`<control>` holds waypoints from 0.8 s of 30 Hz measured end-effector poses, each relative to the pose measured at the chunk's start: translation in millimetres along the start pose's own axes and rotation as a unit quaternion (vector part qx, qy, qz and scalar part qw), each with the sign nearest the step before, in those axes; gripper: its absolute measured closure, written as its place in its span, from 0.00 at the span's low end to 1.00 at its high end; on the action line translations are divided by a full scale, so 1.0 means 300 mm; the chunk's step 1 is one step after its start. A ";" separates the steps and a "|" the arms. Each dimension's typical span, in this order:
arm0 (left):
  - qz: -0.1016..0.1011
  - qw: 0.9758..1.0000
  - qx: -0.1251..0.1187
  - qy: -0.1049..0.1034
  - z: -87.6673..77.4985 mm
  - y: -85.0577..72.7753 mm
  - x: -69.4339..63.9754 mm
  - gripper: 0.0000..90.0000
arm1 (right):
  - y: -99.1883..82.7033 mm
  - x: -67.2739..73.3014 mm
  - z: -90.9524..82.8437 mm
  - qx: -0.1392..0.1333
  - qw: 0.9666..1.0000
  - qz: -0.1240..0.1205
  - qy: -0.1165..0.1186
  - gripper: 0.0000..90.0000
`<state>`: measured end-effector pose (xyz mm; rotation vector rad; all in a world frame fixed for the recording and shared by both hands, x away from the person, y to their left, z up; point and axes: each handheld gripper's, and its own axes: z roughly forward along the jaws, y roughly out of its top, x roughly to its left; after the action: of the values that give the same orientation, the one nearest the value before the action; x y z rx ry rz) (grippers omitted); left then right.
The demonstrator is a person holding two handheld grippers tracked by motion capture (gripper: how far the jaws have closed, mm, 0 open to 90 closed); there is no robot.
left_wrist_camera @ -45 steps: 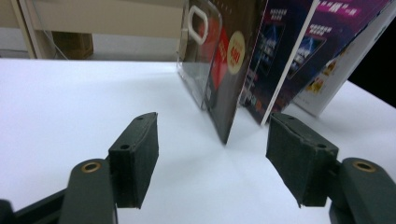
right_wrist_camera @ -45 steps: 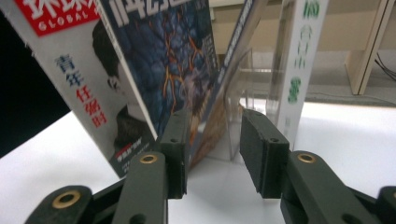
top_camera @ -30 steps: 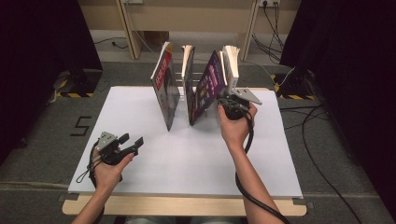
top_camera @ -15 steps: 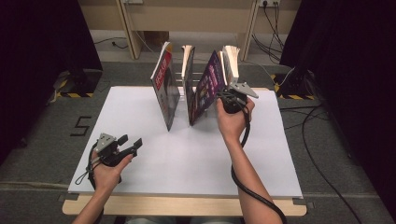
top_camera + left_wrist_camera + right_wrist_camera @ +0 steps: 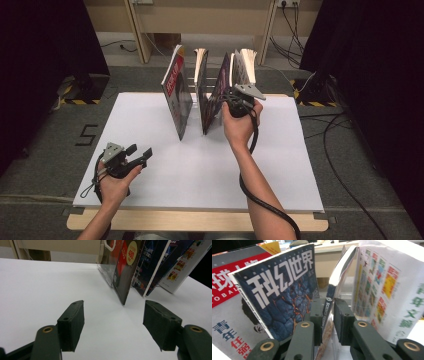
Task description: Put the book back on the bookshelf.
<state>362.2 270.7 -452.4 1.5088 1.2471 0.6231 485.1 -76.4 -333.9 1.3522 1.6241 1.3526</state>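
1. I see three magazines standing up in a row at the back of the white table [image 5: 150, 115].
2. My right gripper [image 5: 234, 102] is up at the middle one, the dark blue magazine [image 5: 284, 292].
3. In the right gripper view, the thin spine of that magazine stands between the two jaws. The jaws have just been closing, and the left pad lies against the spine. I still see a small gap at the right pad, so I do not call it a tight hold.
4. The red magazine [image 5: 176, 97] stands to the left of the blue one, a little apart.
5. The white magazine [image 5: 387, 287] stands just to the right, close to my right hand.
6. My left gripper [image 5: 131, 159] sits low near the front left of the table, well apart from the magazines. Its jaws are wide apart with nothing between them.
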 end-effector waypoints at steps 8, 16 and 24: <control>-0.001 1.000 0.000 -0.001 0.002 -0.001 -0.003 0.36 | 0.009 0.040 0.013 -0.001 1.000 -0.019 0.013 0.88; 0.000 1.000 -0.001 -0.001 0.002 -0.001 -0.003 0.36 | 0.014 0.080 0.026 0.000 0.999 -0.030 0.030 0.89; 0.000 1.000 0.000 0.000 0.002 -0.001 0.000 0.36 | 0.020 0.110 0.040 0.002 0.998 -0.042 0.044 0.88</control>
<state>362.5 270.6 -453.0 1.5088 1.2461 0.6227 488.7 -41.8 -326.8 1.2288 1.7236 1.3761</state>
